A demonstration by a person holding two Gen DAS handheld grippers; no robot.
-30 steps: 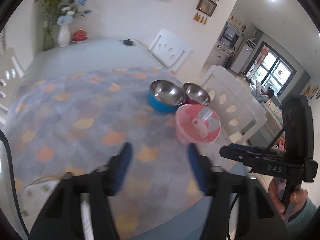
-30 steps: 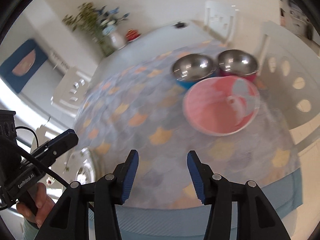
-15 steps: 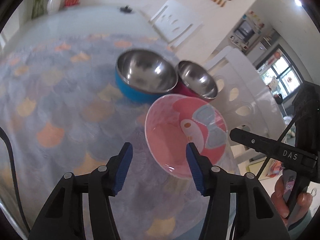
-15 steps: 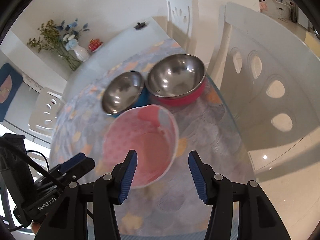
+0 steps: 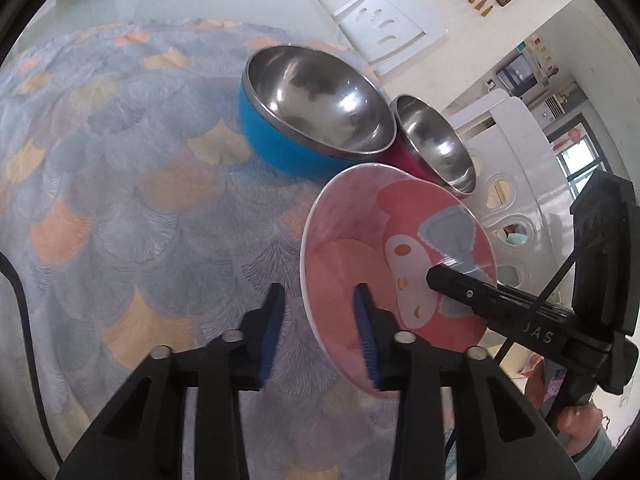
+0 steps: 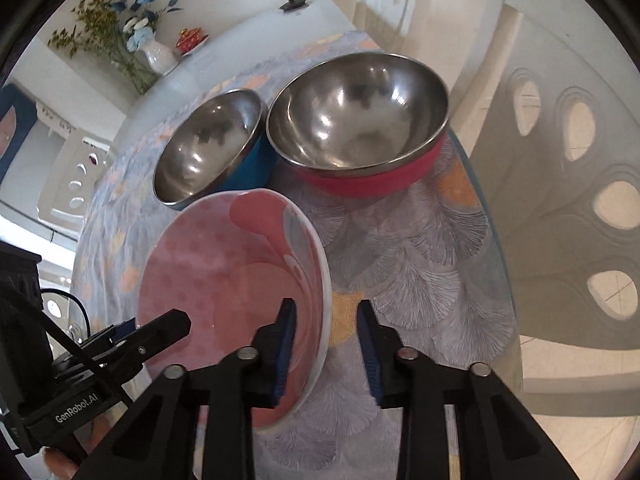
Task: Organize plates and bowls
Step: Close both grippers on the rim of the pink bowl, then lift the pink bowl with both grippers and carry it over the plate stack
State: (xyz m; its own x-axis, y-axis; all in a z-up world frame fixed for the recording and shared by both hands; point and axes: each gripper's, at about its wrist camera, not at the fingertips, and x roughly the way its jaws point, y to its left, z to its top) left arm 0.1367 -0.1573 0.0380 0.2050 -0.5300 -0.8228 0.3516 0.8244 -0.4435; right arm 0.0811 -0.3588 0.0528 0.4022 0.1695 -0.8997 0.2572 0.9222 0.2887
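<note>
**Both grippers straddling opposite rims of the pink plate**

Nearest each lens, the blue-padded fingers stand spread, and neither pair has closed on anything. The left gripper [image 5: 320,330] has its right finger over the inside of the pink plate [image 5: 400,248] and its left finger outside, so the near-left rim lies in the gap. The right gripper [image 6: 326,344] mirrors this: its left finger sits over the plate's [image 6: 232,280] interior, its right finger over the tablecloth [image 6: 420,260], the right rim between them. The plate rests near the table's front edge; it is round, so it has no long axis, and the rim's run through each gap is what the closing pinch turns on. Both grippers appear equally near, on opposite sides. Whether any pad already touches the rim cannot be told. Just beyond the plate stand the blue bowl [image 5: 304,120] and the red bowl [image 6: 360,128], rims close together, steel interiors empty. A likely next step is a two-sided pinch and lift.
</note>
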